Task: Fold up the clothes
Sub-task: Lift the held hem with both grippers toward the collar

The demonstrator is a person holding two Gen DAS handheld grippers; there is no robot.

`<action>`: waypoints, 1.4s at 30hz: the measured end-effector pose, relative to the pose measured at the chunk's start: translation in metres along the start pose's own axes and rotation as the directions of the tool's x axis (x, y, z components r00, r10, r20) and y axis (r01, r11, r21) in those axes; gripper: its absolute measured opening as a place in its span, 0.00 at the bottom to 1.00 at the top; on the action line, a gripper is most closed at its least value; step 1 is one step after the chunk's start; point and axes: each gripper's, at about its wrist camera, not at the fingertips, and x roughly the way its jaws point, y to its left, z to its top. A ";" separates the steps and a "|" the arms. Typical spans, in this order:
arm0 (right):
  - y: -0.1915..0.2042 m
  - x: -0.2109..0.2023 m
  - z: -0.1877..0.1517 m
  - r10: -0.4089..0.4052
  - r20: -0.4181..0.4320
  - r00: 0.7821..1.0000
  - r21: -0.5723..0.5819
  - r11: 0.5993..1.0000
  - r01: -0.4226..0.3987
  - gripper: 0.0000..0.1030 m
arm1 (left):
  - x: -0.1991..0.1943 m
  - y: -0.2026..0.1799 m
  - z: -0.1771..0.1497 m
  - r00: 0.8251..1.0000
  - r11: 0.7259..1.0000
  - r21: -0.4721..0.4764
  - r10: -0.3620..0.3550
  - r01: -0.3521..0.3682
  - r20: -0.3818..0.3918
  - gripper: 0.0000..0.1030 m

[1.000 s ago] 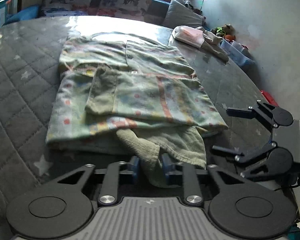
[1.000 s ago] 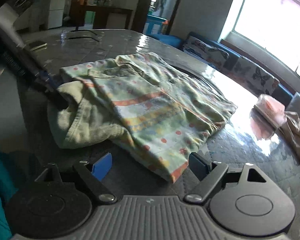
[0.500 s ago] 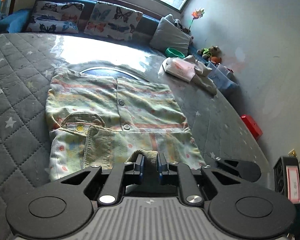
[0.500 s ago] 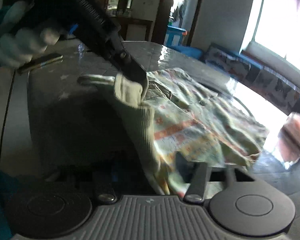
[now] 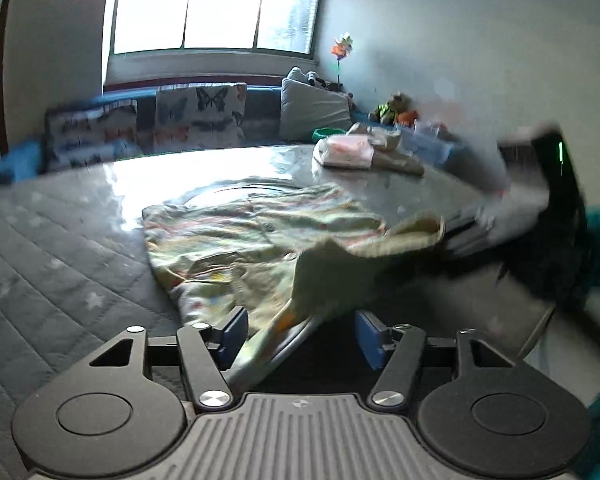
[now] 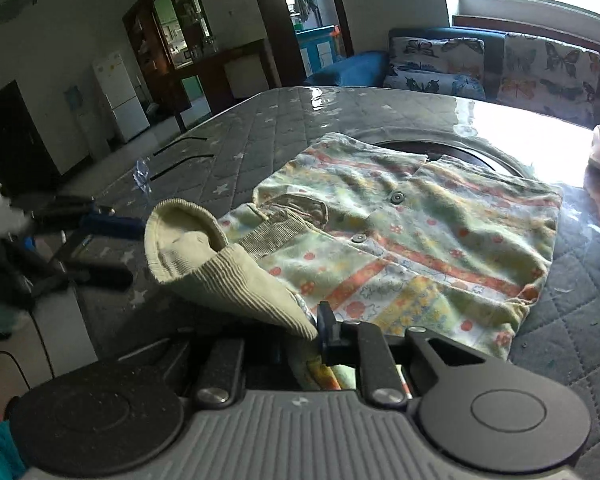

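Observation:
A pale green child's shirt point(image 6: 420, 240) with orange stripes, dots and buttons lies on the grey quilted table cover point(image 6: 260, 128). Its ribbed beige sleeve point(image 6: 220, 276) is lifted off the pile. The sleeve runs down between the fingers of my right gripper point(image 6: 300, 340), whose jaws are closing and pinch the fabric. In the left wrist view the shirt point(image 5: 228, 240) spreads ahead. A fold of it hangs loose between the blue pads point(image 5: 232, 332) of my left gripper point(image 5: 300, 334), whose jaws are opening and do not press it. My right gripper point(image 5: 460, 232) shows blurred, holding the cuff point(image 5: 412, 232).
A pile of folded clothes with a pink item point(image 5: 348, 152) sits at the table's far right. A sofa with butterfly cushions point(image 5: 200, 116) runs behind the table under the window. A small clear plastic piece point(image 6: 142, 176) lies near the table's left edge, where my left gripper point(image 6: 96, 248) shows blurred.
My left gripper has let go of the ribbed cuff and spread its jaws. My right gripper has closed on the sleeve and lifted it. Both hands have risen and rolled.

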 end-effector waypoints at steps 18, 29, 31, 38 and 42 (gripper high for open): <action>0.008 -0.010 0.000 -0.046 0.049 0.998 -0.056 0.997 0.049 0.11 | 0.040 -0.024 -0.036 0.984 0.869 0.466 0.176 -0.164 0.018 0.12; 0.034 -0.076 -0.027 -0.001 0.054 0.999 -0.137 0.991 0.008 0.10 | -0.036 -0.051 -0.031 0.998 0.897 0.438 -0.067 0.059 0.005 0.06; 0.044 -0.093 -0.034 0.021 0.028 0.999 -0.151 0.988 -0.017 0.10 | -0.056 -0.056 -0.030 0.992 0.903 0.414 -0.123 0.115 -0.006 0.06; 0.057 -0.112 -0.030 0.037 -0.031 0.999 -0.190 0.981 -0.042 0.09 | -0.065 -0.056 -0.017 0.987 0.925 0.354 -0.158 0.141 0.019 0.06; 0.044 -0.104 -0.007 0.018 -0.009 1.000 -0.208 0.978 -0.020 0.09 | -0.052 -0.044 -0.002 0.989 0.944 0.309 -0.140 0.117 0.055 0.06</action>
